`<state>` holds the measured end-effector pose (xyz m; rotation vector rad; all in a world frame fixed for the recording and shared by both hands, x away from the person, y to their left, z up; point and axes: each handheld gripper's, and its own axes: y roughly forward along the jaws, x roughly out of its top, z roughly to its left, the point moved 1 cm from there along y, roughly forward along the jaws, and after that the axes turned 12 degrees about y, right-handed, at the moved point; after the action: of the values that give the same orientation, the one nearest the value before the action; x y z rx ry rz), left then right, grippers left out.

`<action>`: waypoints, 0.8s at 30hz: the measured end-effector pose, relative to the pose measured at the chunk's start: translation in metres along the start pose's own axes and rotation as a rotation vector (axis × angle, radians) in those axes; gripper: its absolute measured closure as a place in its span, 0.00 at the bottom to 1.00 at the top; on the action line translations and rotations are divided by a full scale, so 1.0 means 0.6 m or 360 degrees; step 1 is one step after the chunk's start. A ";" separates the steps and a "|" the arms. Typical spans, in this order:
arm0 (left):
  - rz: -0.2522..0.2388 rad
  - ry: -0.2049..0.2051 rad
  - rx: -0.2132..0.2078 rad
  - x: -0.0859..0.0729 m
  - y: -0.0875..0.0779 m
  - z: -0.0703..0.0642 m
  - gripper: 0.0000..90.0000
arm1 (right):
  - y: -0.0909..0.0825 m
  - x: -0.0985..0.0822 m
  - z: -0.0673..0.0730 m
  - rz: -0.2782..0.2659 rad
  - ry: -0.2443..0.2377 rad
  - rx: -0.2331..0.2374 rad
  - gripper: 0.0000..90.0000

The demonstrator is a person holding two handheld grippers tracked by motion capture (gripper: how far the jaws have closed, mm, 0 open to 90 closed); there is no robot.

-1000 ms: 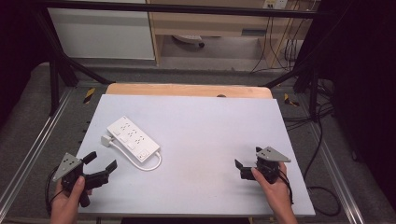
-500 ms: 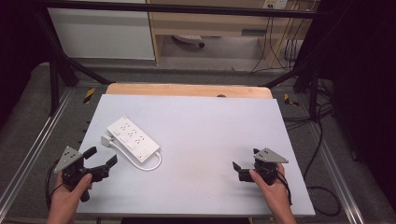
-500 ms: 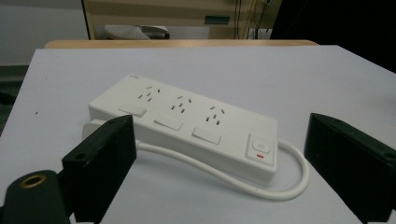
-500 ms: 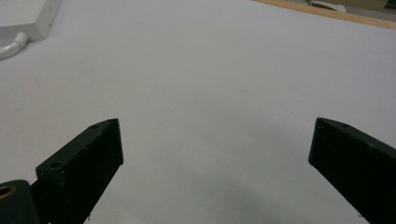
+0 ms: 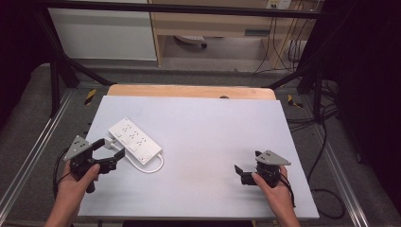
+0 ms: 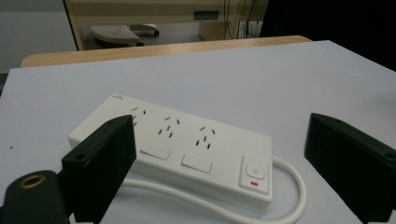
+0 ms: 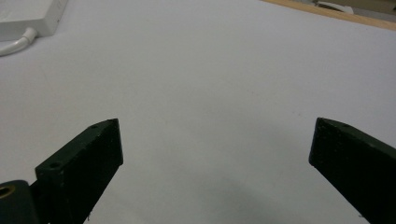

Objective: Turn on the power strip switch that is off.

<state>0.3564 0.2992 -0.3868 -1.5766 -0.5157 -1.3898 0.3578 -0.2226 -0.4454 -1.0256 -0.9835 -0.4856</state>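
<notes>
A white power strip with three socket rows, two white switches and a power button lies on the left part of the white table. Its white cable loops out at its near end. My left gripper is open just beside the strip's near left side, holding nothing. In the left gripper view the power strip lies close ahead between the wide-apart jaws of my left gripper. My right gripper is open over the bare table at the near right. In the right gripper view a corner of the strip sits far off.
A strip of wooden tabletop runs along the far edge of the white table. Metal rails flank the table on both sides. Cables lie on the floor to the right.
My left gripper has moved forward and right, closer to the power strip. My right gripper has drifted slightly left. Both stay open.
</notes>
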 end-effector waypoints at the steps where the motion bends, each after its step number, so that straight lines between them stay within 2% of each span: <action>1: -0.0001 0.0002 0.0000 0.003 0.003 0.001 0.10 | 0.000 0.000 0.000 -0.0002 -0.0002 0.0000 0.04; 8: 0.0014 0.0033 0.0007 0.018 0.021 0.008 0.09 | -0.003 0.001 0.001 -0.0014 -0.0006 0.0004 0.03; 12: 0.0030 0.0028 0.0021 0.024 0.032 0.012 0.07 | -0.003 0.001 0.002 -0.0015 -0.0008 0.0009 0.03; 24: 0.0027 0.0061 0.0033 0.046 0.059 0.025 0.07 | -0.003 0.000 0.006 -0.0014 -0.0026 0.0032 0.03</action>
<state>0.4000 0.2878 -0.3731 -1.5317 -0.4913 -1.3947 0.3547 -0.2205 -0.4438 -1.0090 -1.0062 -0.4744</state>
